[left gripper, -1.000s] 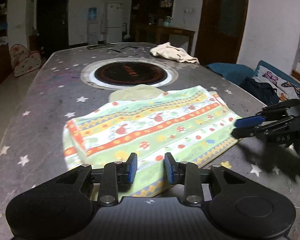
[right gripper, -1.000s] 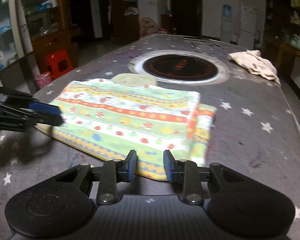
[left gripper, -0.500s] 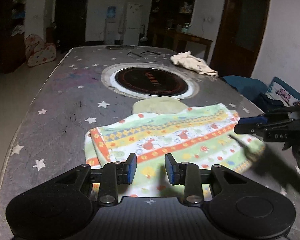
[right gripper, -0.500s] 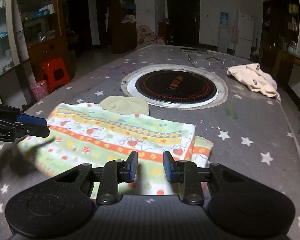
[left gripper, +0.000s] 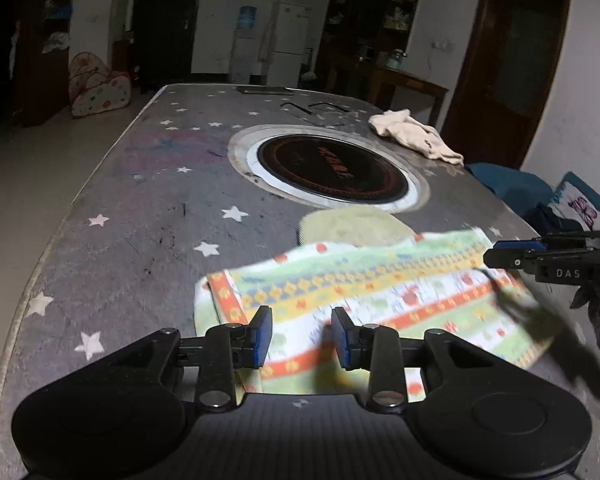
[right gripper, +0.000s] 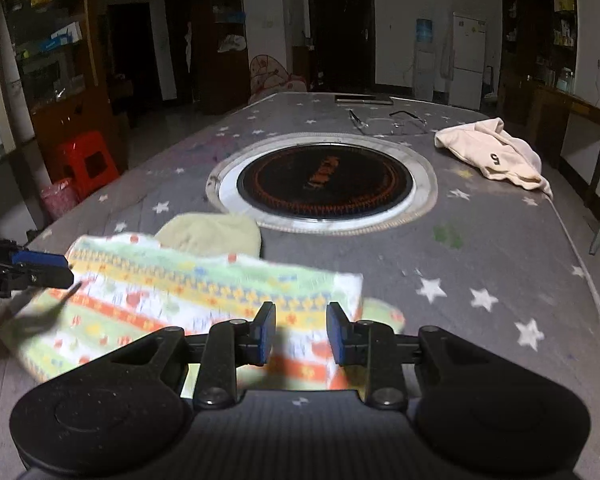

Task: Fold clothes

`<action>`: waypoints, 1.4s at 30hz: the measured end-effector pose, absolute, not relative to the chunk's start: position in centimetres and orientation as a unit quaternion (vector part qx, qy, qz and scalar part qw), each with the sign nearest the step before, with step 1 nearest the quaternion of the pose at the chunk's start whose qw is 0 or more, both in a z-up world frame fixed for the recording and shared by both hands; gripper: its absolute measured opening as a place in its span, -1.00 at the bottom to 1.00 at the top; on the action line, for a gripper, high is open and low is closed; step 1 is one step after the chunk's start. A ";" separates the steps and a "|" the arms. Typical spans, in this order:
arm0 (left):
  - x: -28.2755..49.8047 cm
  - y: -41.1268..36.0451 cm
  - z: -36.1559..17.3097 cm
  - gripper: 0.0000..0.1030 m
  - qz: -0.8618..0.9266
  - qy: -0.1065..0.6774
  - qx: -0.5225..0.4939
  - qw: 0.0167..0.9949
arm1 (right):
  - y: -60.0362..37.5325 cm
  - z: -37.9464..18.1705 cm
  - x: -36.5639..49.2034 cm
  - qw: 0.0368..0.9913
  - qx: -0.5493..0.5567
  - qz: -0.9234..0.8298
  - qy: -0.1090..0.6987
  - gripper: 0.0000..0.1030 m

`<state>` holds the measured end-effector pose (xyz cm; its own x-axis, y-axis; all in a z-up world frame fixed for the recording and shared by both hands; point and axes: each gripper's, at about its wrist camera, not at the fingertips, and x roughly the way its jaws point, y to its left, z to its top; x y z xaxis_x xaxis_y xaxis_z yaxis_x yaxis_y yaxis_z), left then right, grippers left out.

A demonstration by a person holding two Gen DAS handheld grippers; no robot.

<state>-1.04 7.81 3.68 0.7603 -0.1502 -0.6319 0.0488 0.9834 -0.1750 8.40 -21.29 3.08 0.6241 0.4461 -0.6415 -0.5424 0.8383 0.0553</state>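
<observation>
Overhead, the left gripper (left gripper: 301,338) and right gripper (right gripper: 300,332) are hovering with jaws parted, grasping nothing. Below, the striped garment (left gripper: 380,292) is lying folded on the starry table (left gripper: 140,208).

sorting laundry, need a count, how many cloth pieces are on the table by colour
Striped multicolour cloth: 1
Pale green cloth behind it: 1
Cream garment at the far right of the table: 1
Total: 3
</observation>
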 end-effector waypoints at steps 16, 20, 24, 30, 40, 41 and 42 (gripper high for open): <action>1.4 9.3 3.2 -0.31 -0.037 0.346 -0.096 0.933 | -20.4 2.1 11.1 0.901 -0.044 0.262 0.342 -0.46; 1.8 9.5 2.7 -0.31 -0.035 0.349 -0.098 0.931 | -20.8 1.8 11.2 0.902 -0.040 0.257 0.345 -0.46; 1.8 9.2 3.5 -0.28 -0.036 0.339 -0.099 0.935 | -20.5 2.6 10.5 0.905 -0.049 0.264 0.330 -0.32; 3.2 8.1 3.8 -0.30 -0.039 0.336 -0.095 0.936 | -19.5 1.8 10.2 0.903 -0.055 0.266 0.334 -0.29; 5.6 6.6 3.0 -0.28 -0.020 0.349 -0.070 0.934 | -18.8 1.9 9.6 0.904 -0.066 0.271 0.324 0.00; 5.7 6.6 2.9 -0.28 -0.019 0.351 -0.070 0.934 | -18.6 1.8 9.6 0.903 -0.068 0.270 0.326 0.02; 5.8 6.5 2.7 -0.27 -0.018 0.352 -0.069 0.933 | -18.6 1.6 9.6 0.903 -0.069 0.270 0.328 0.03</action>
